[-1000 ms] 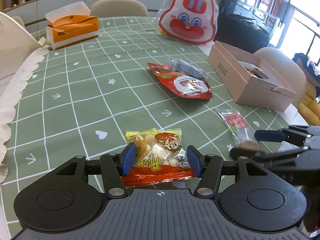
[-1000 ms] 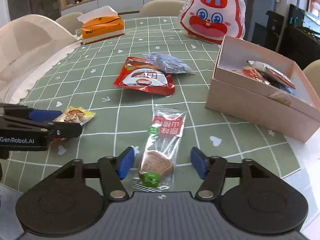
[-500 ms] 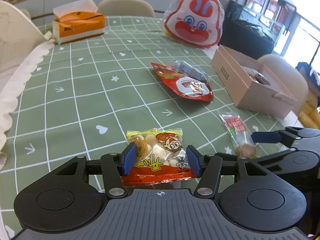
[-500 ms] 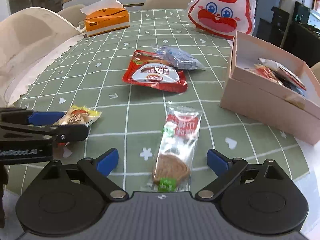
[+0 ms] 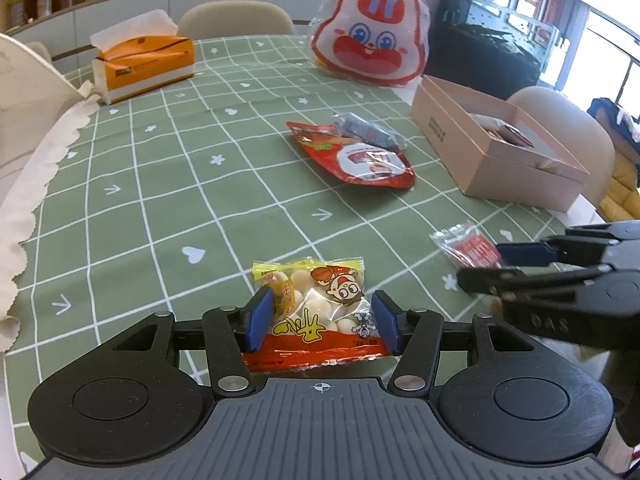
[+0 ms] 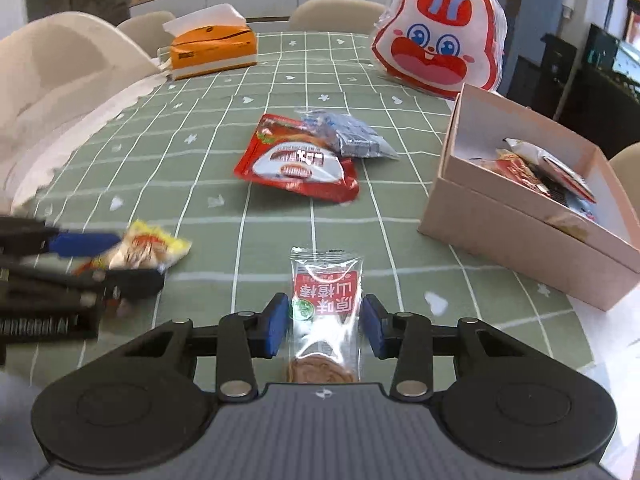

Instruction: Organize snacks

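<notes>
A yellow-and-red snack packet (image 5: pixel 320 300) sits between the blue pads of my left gripper (image 5: pixel 320 316), which is shut on its two sides just over the green checked tablecloth. In the right wrist view that packet (image 6: pixel 148 248) and the left gripper (image 6: pixel 100 256) show blurred at the left. My right gripper (image 6: pixel 324 326) straddles a clear packet with a red label (image 6: pixel 324 292). Its jaws are closing and the pads meet the packet's edges. From the left wrist view the right gripper (image 5: pixel 500 264) covers part of this packet (image 5: pixel 464 244).
An open pink box (image 6: pixel 520 232) with several snacks inside stands at the right. A red pouch (image 6: pixel 296 164) and a grey-blue packet (image 6: pixel 356 136) lie mid-table. A rabbit-face bag (image 6: pixel 436 48) and an orange tissue box (image 6: pixel 212 48) stand at the far side, with chairs behind.
My right gripper's jaws spread wide, then closed in on the clear packet, which now reaches further in between them. The left gripper kept its hold on the yellow packet.
</notes>
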